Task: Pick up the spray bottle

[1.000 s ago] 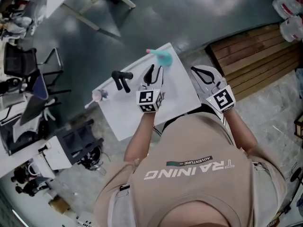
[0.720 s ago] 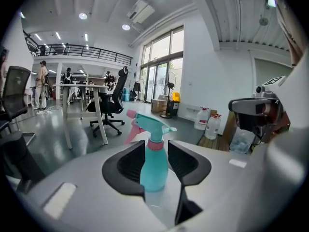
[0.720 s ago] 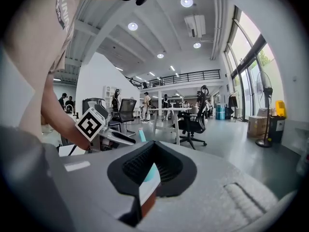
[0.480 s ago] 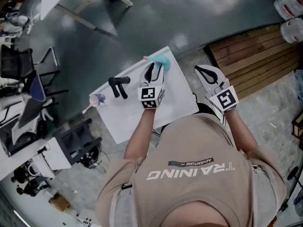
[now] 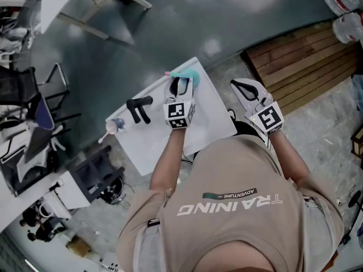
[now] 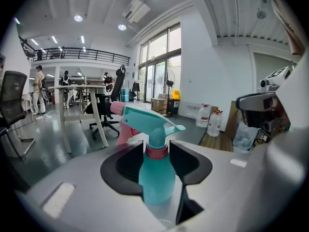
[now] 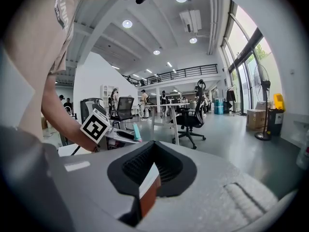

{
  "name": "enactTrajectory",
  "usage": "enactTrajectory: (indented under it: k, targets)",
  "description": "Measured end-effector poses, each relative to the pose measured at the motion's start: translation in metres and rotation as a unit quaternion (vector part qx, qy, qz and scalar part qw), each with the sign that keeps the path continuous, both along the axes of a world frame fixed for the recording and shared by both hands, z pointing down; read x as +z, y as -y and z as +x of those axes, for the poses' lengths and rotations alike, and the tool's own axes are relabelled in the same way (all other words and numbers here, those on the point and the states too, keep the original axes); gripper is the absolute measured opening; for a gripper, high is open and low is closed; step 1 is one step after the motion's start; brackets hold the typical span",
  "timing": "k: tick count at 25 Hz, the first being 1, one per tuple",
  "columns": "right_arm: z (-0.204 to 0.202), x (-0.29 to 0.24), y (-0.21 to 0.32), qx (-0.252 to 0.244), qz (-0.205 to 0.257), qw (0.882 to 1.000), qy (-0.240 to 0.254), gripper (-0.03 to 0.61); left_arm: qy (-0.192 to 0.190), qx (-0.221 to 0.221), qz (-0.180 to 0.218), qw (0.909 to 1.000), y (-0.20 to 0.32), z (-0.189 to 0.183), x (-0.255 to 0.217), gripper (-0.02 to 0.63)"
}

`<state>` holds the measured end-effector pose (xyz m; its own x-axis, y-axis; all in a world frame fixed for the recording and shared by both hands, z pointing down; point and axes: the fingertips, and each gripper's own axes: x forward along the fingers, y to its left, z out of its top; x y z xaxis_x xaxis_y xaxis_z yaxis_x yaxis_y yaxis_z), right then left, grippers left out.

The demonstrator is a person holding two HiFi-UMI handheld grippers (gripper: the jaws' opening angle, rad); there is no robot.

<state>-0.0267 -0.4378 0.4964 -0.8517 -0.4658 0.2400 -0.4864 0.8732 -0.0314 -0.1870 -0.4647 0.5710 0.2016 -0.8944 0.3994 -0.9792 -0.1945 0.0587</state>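
Left gripper [image 5: 181,83]: jaws have just been opening and stand wide, released, nothing clamped. The spray bottle [image 6: 157,175] stands upright between them, with a teal body, a pink collar, and its nozzle toward 9 o'clock in the left gripper view. We log its base as hidden behind the gripper's own body. From the head view we see only its teal top, at the 12 o'clock corner of the white table [image 5: 150,143]; the jaws cover the rest.

Right gripper [image 5: 238,85]: jaws closed together, empty, held off the table's 3 o'clock edge.

Counts:
- two grippers
- one spray bottle
- one black T-shaped tool [image 5: 138,107] lying at 9 o'clock of the left gripper
- one small pink-capped item [image 5: 113,126] at the table's 9 o'clock edge, too small for us to identify
- two water jugs [image 6: 208,121] on the far floor
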Motion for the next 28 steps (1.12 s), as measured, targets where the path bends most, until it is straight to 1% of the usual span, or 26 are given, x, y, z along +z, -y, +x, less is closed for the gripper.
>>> enactTrajectory:
  k: [4,9,12,20,28]
  targets:
    - [0.002,0.004,0.0,-0.003,-0.001,1.0,-0.009,0.002,-0.003,-0.008,0.023,0.9997,0.005,-0.002,-0.003,0.178]
    - [0.0,0.007,-0.004,0.0,-0.011,1.0,-0.003,0.002,0.002,0.001,0.037,0.9993,0.007,0.0,-0.004,0.169]
    - [0.001,0.008,-0.004,0.001,-0.014,1.0,-0.003,0.003,0.009,0.004,0.041,0.9991,0.007,0.001,-0.004,0.164]
    - [0.002,0.001,-0.006,0.0,-0.008,1.0,-0.002,0.002,0.026,-0.007,0.037,0.9989,-0.002,-0.001,-0.013,0.149]
    - [-0.008,-0.006,-0.023,-0.012,-0.001,1.0,0.005,0.002,0.018,-0.025,0.044,0.9986,-0.033,-0.012,-0.033,0.149]
